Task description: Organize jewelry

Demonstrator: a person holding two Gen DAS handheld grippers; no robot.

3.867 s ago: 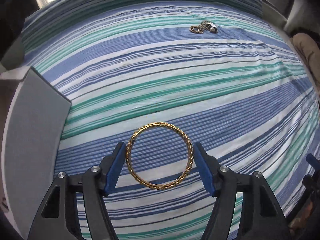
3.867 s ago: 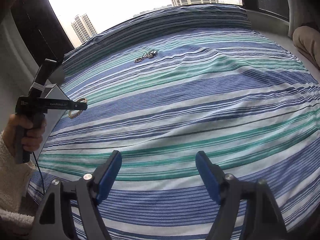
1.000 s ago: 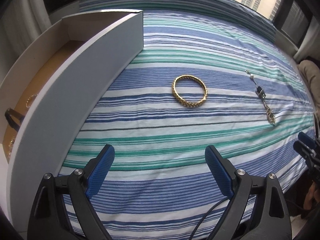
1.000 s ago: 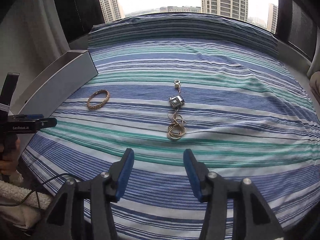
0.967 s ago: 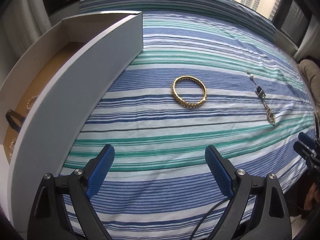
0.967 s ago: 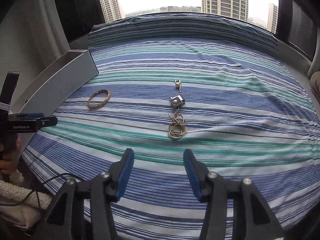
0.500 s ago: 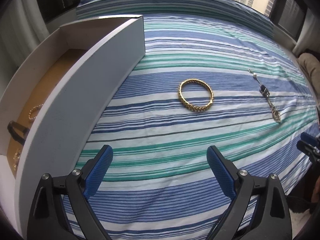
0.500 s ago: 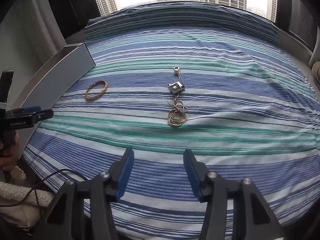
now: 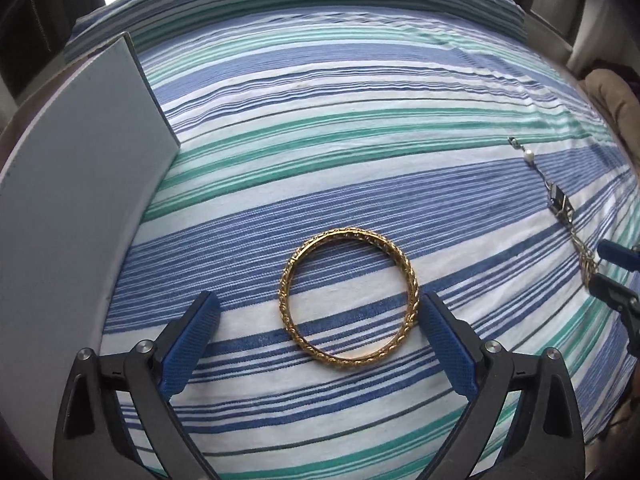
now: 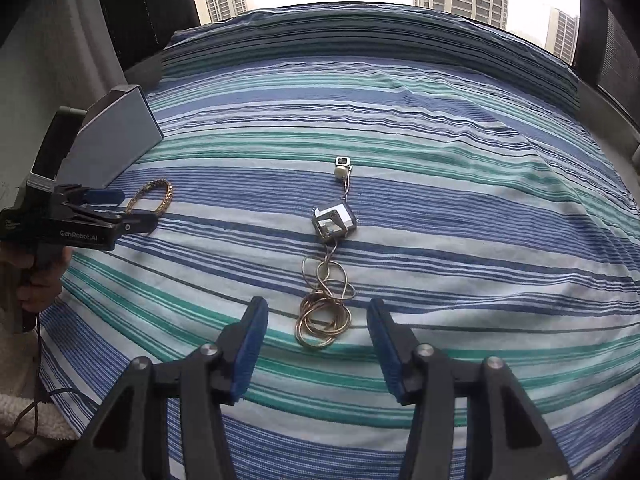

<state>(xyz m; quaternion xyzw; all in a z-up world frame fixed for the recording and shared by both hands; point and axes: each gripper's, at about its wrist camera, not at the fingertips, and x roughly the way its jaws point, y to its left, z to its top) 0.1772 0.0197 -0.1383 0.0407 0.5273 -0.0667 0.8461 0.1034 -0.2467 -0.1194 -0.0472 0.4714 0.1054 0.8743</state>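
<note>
Gold bangle lies flat on the striped sheet, directly ahead of the left tongs and between the two pads, off-centre toward the right pad. Its right edge sits just beside that pad; whether they touch cannot be told. The left pad stands clear of the ring. Being round, the bangle has no long axis to align with. These jaws are wide apart and have just been opening; nothing is clamped. The grey box stands to the left of the bangle.

Necklace lies well to the right of the bangle, its long axis running away from the right tongs, with the coiled chain nearest, then the cube pendant, and the pearl farthest. The right jaws stand half apart, flanking the coil, pads not touching it. Each tongs is the nearer to its own item.

Against the view a second ago: the bangle lay well ahead of the left tongs and now sits between the pads; the box interior, then visible, is out of sight. The coil, then ahead of the right tongs, now lies level with the tips.
</note>
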